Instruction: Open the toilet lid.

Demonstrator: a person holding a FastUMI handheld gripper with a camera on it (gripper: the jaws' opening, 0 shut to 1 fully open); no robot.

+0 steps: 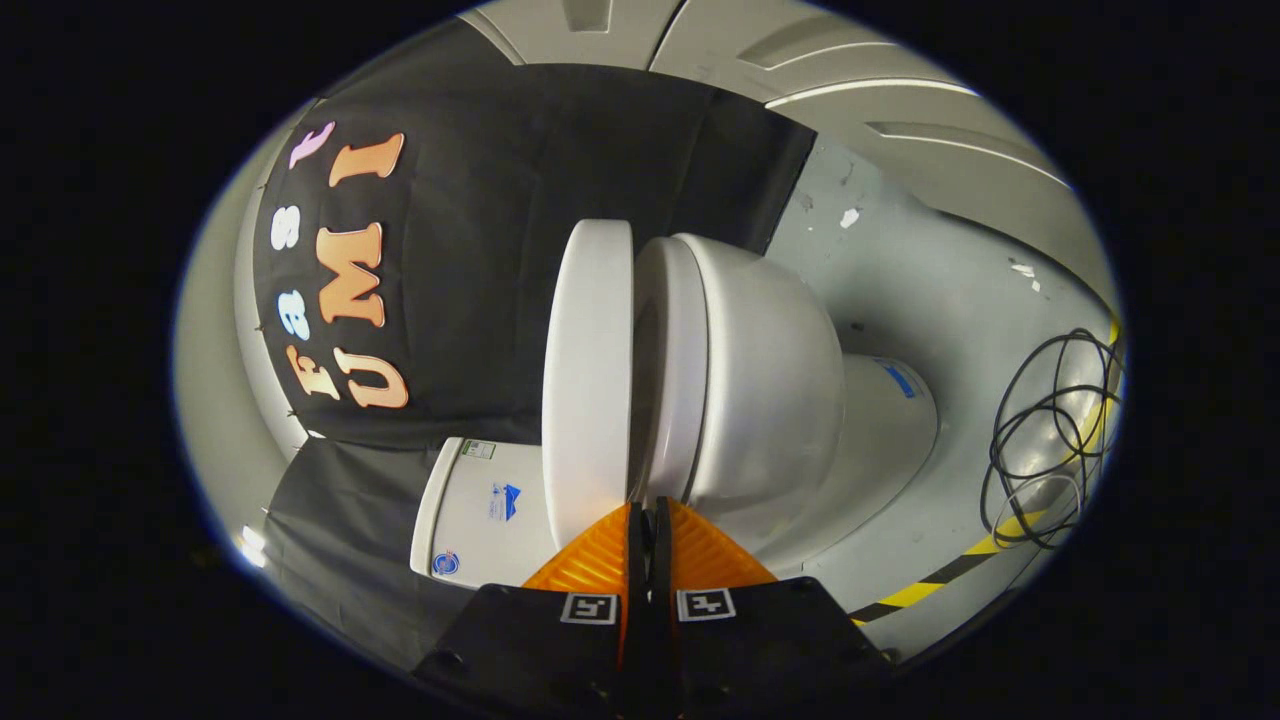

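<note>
The whole view is rolled sideways. A white toilet lies just ahead of my fingers: its lid point(588, 380) is parted a little from the seat point(668, 370), with a dark gap between them. Beyond the seat is the bowl point(775, 380), and the tank point(480, 510) sits beside the lid. My gripper point(645, 505) has its two fingers pressed together with nothing visible between them. The tips rest at the mouth of the gap between lid and seat, touching the lid's rim.
A loose coil of black cable point(1050, 440) lies on the grey floor point(900, 290) past the bowl. Yellow-and-black hazard tape point(940, 585) runs along the floor near it. The black cloth wall point(480, 250) hangs behind the tank.
</note>
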